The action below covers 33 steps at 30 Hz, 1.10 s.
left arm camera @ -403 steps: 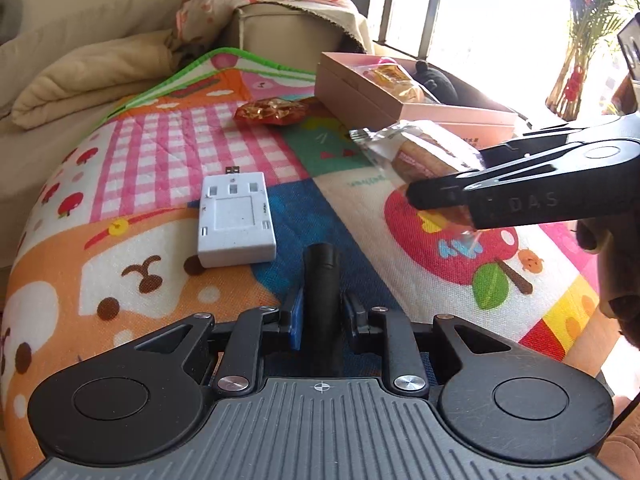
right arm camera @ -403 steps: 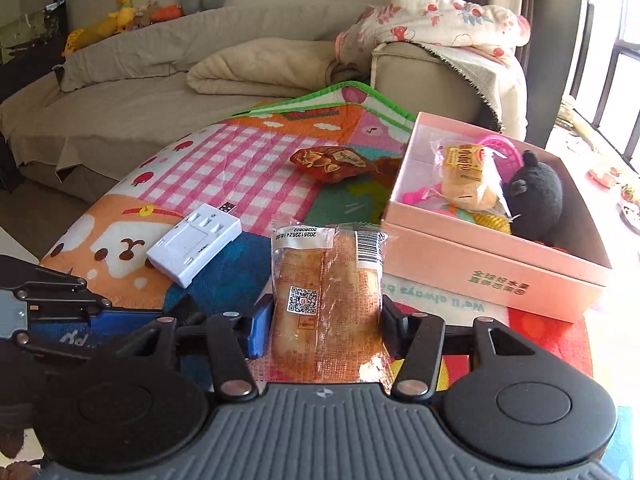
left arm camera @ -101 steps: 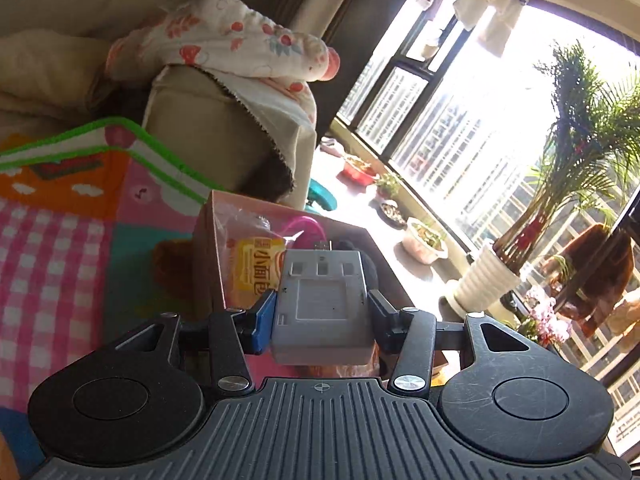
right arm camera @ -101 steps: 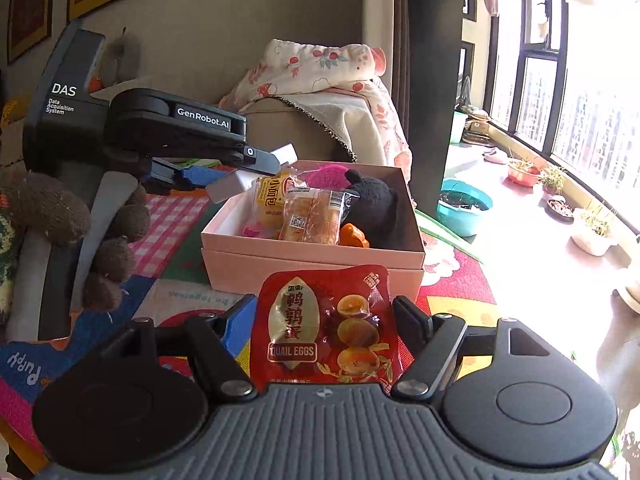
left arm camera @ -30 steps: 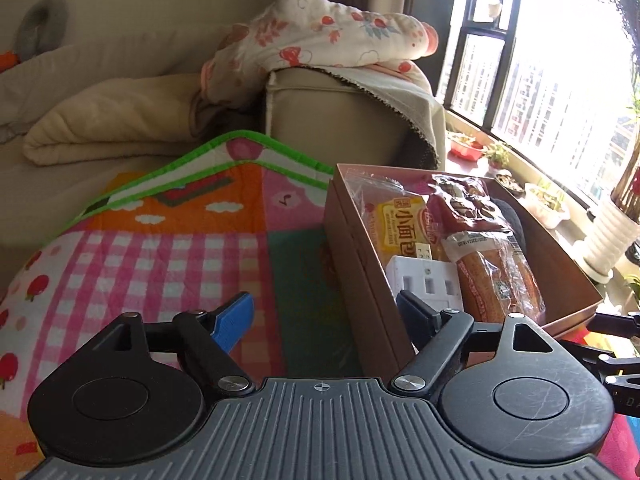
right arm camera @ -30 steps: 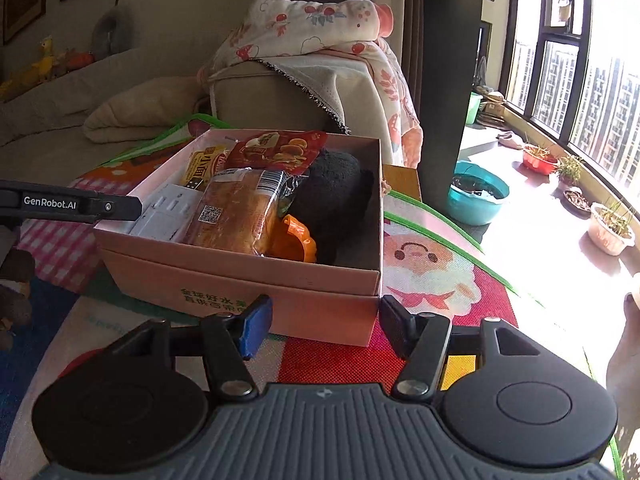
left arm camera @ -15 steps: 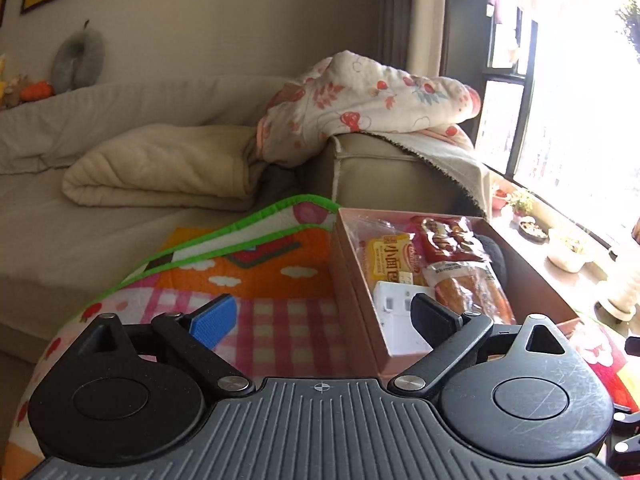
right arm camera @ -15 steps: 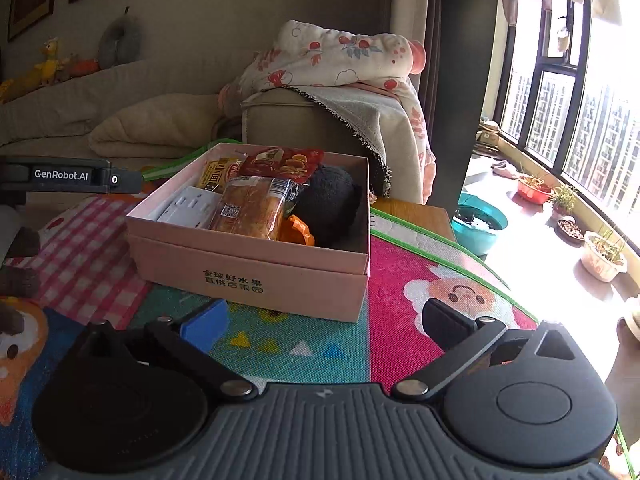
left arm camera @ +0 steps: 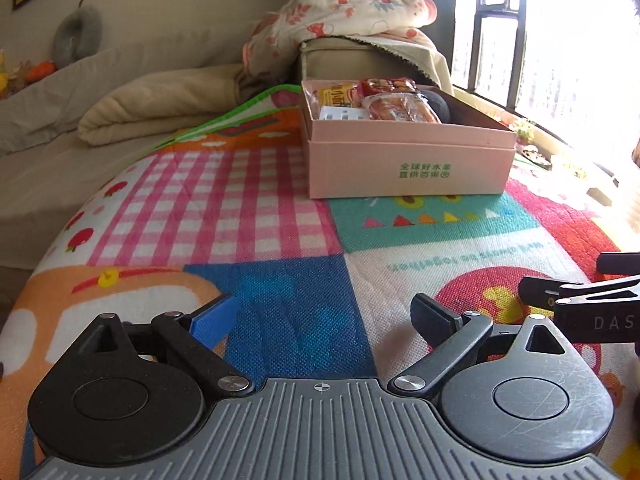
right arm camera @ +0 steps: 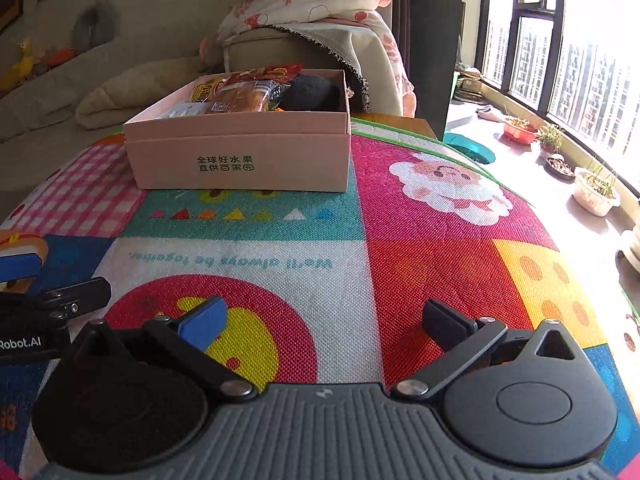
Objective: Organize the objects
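A pink cardboard box (left arm camera: 408, 164) stands on the colourful play mat (left arm camera: 256, 216); it also shows in the right wrist view (right arm camera: 240, 152). It holds a white plug block (left arm camera: 340, 113), a bread pack (left arm camera: 400, 108), a red snack pack (left arm camera: 386, 85), a yellow packet (left arm camera: 336, 94) and a black plush (right arm camera: 312, 92). My left gripper (left arm camera: 324, 316) is open and empty, low over the mat, well short of the box. My right gripper (right arm camera: 322, 320) is open and empty, also back from the box. Each gripper's body shows at the edge of the other's view.
A beige sofa with a folded cream blanket (left arm camera: 160, 104) lies behind the mat. A floral blanket (right arm camera: 312, 0) drapes the sofa arm behind the box. Plant pots (right arm camera: 596, 192) line the window sill on the right.
Both grippers have drawn back from the box and dropped low over the mat. The box now looks smaller and farther. Both jaws stay open and empty.
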Available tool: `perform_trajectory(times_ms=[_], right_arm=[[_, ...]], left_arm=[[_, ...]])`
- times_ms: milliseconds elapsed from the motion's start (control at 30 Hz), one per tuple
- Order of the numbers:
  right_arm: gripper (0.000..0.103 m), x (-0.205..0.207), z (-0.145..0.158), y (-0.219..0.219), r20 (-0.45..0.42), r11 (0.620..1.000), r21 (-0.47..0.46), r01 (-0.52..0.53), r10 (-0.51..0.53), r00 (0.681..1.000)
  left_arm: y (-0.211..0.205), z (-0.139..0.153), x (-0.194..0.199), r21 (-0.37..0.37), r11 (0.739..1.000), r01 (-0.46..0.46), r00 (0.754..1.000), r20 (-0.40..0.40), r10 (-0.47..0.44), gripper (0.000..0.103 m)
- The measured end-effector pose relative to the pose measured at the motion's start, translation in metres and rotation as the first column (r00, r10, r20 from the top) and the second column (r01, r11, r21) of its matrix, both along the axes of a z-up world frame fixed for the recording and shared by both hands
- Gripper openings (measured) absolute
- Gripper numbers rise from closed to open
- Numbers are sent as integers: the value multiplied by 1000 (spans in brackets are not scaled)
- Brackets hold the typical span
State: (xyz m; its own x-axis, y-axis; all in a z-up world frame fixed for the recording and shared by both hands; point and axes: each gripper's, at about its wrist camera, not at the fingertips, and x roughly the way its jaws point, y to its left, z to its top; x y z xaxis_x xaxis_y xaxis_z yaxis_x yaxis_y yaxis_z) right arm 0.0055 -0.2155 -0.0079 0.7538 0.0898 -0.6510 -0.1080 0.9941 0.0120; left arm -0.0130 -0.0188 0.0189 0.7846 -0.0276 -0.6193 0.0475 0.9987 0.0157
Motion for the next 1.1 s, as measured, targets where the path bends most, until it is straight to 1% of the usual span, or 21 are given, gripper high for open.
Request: perform_trajectory(times_ms=[67,233,500,600,1100], right_arm=[[103,0,0,4,8,1000,-12,5,-5,1000],[103,-1,0,14,52,998,-69,-3,7,999],[103,0,-3,4,46,1000,8,11,-11,999],[103,-1,-3,6,48,1000,-6,11,-10,999],[103,-1,-3,5,48,1000,-1,12,-11,999]], left_arm=[[-4,-1,0,16,1000,-3,1000,1,3,99],[-4,-2,-1,9,1000,-14,1000,-2,14,99],[-6,-3,-1,6,999,-41,999,-2,42,100],[-7,-3,0,7,999,-47,999,-1,47,100],[-6,-3,0,-4,999,-47,999,-2,47,100]])
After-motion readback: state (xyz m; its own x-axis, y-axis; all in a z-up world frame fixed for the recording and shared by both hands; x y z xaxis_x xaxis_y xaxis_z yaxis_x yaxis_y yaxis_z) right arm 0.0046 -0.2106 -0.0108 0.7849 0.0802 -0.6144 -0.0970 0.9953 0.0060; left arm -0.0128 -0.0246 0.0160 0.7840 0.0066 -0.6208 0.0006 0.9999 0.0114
